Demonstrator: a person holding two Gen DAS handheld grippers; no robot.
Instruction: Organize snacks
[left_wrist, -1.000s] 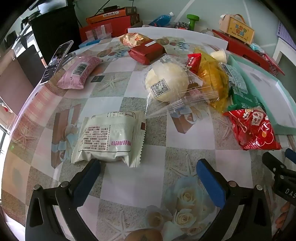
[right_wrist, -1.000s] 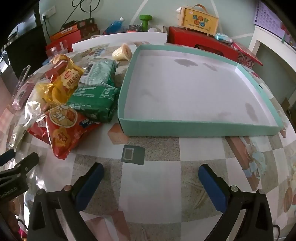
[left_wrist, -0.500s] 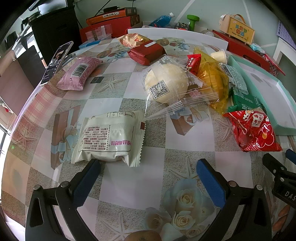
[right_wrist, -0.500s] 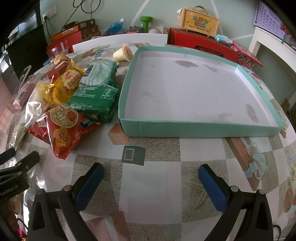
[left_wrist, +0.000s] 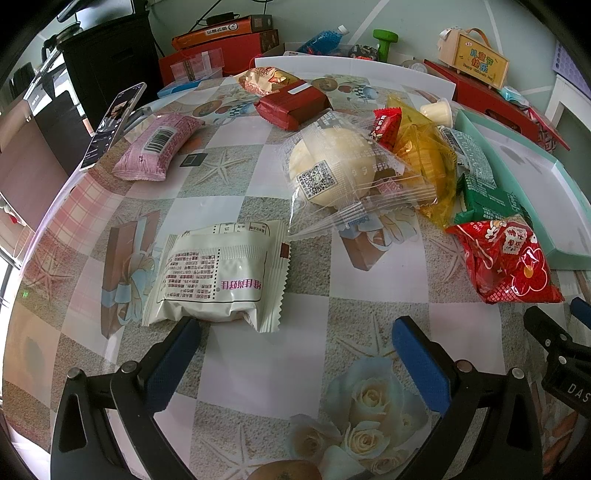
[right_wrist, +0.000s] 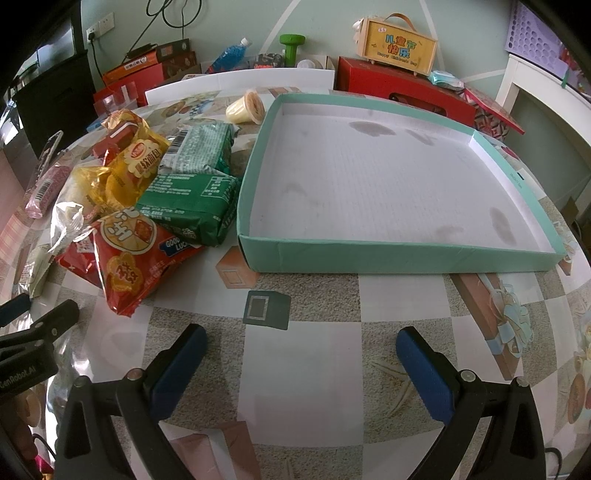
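My left gripper (left_wrist: 295, 345) is open and empty just in front of a white snack packet (left_wrist: 218, 275), its left finger tip touching the packet's near edge. Behind lie a clear-wrapped bun (left_wrist: 332, 166), a pink packet (left_wrist: 159, 146), a dark red packet (left_wrist: 293, 105), a yellow bag (left_wrist: 424, 155) and a red snack bag (left_wrist: 506, 258). My right gripper (right_wrist: 301, 354) is open and empty in front of an empty teal tray (right_wrist: 369, 254). Left of the tray lie the red bag (right_wrist: 129, 262), a green packet (right_wrist: 188, 205) and the yellow bag (right_wrist: 129, 166).
A phone (left_wrist: 110, 125) leans at the table's far left edge. A small jelly cup (right_wrist: 245, 107) lies behind the tray's left corner. Red boxes (right_wrist: 402, 90), a bottle and a green dumbbell (right_wrist: 291, 46) stand beyond the table. The right gripper's side shows in the left wrist view (left_wrist: 557, 347).
The left gripper has crept slightly forward toward the white packet. The right gripper has moved a little forward toward the tray. Nothing was taken hold of.
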